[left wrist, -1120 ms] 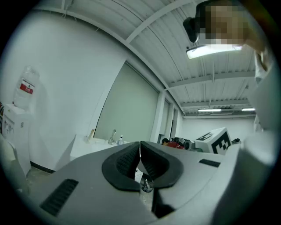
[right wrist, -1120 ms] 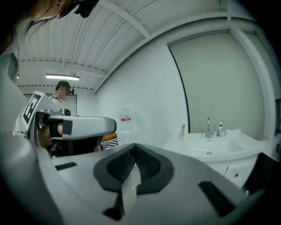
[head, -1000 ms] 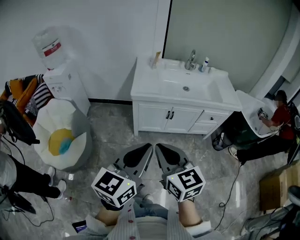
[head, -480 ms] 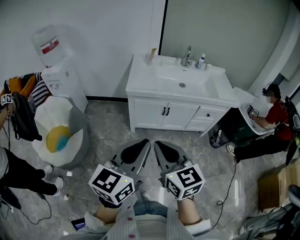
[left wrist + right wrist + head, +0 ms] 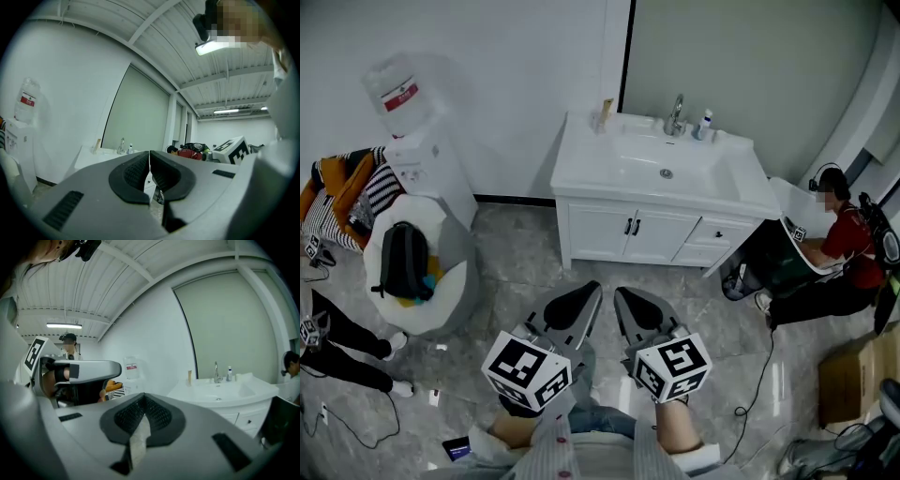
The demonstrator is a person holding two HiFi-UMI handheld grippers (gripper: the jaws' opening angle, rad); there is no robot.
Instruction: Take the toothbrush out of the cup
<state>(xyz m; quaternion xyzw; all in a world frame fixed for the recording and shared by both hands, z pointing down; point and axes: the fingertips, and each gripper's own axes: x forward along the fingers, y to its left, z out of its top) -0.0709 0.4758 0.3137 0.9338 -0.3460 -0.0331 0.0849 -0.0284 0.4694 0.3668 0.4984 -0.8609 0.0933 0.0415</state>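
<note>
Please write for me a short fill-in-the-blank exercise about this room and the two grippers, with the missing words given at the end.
1. The jaws of the left gripper and of the right gripper are ____ (open or shut).
2. On the round white and grey chair lies a black ____.
3. The person sitting at the right edge of the head view wears a ____ shirt.

Missing words: shut; backpack; red.
</note>
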